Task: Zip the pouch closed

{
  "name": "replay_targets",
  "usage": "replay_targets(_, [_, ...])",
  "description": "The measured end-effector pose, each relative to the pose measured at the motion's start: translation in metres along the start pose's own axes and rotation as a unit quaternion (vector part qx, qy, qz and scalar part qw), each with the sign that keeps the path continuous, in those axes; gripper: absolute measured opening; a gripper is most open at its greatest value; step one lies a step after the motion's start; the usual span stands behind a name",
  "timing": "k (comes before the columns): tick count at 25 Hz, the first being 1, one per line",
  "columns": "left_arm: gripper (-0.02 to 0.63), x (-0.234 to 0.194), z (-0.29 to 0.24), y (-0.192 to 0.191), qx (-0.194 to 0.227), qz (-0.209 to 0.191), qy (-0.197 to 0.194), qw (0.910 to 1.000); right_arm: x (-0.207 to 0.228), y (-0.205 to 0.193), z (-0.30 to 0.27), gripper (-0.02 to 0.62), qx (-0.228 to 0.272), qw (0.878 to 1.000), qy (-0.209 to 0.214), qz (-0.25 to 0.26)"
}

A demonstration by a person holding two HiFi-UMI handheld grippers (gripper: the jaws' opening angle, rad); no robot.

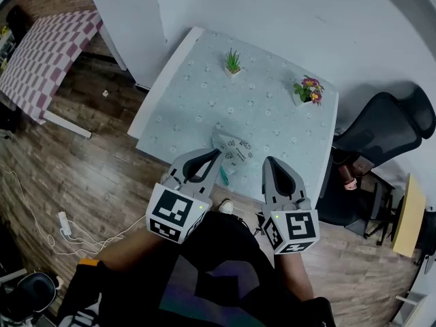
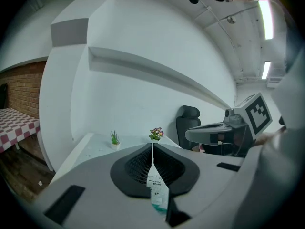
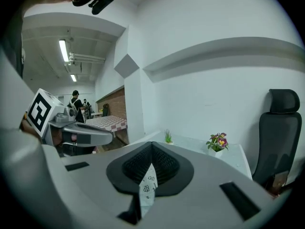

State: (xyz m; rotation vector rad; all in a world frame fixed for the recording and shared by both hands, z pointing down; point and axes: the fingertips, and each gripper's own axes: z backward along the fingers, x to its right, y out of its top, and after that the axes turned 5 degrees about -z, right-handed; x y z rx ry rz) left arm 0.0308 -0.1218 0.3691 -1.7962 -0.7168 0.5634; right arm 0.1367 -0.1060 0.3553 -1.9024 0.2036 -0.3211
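A small white pouch (image 1: 234, 150) with dark prints and a teal strip hangs in the air over the near edge of the pale table (image 1: 204, 87), held up between both grippers. My left gripper (image 1: 216, 153) is shut on its left end. In the left gripper view the jaws (image 2: 152, 144) meet on the pouch (image 2: 156, 185), whose teal edge hangs toward the camera. My right gripper (image 1: 267, 161) is shut on the other end. The right gripper view shows printed white pouch fabric (image 3: 147, 187) pinched between its closed jaws (image 3: 151, 144). No frame shows the zip itself.
On the table's far side stand a small green plant (image 1: 233, 63) and a pot of flowers (image 1: 308, 90). A black office chair (image 1: 381, 131) stands to the right. A checkered table (image 1: 41, 53) is at far left, and a white cable (image 1: 65, 227) lies on the wooden floor.
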Motion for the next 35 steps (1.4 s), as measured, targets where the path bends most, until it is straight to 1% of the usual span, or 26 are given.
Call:
replay_targets(4, [0.014, 0.003, 0.001, 0.001, 0.005, 0.003, 0.005, 1.0000, 0.000, 0.004, 0.004, 0.015, 0.013, 1.000, -0.004, -0.002])
replay_targets(12, [0.014, 0.008, 0.000, -0.006, -0.002, 0.001, 0.006, 1.0000, 0.002, -0.009, 0.002, 0.014, 0.001, 1.000, -0.018, 0.008])
replay_targets(35, [0.014, 0.013, 0.000, -0.004, 0.001, 0.003, 0.011, 0.9999, 0.005, -0.010, 0.007, 0.014, -0.001, 1.000, -0.016, 0.008])
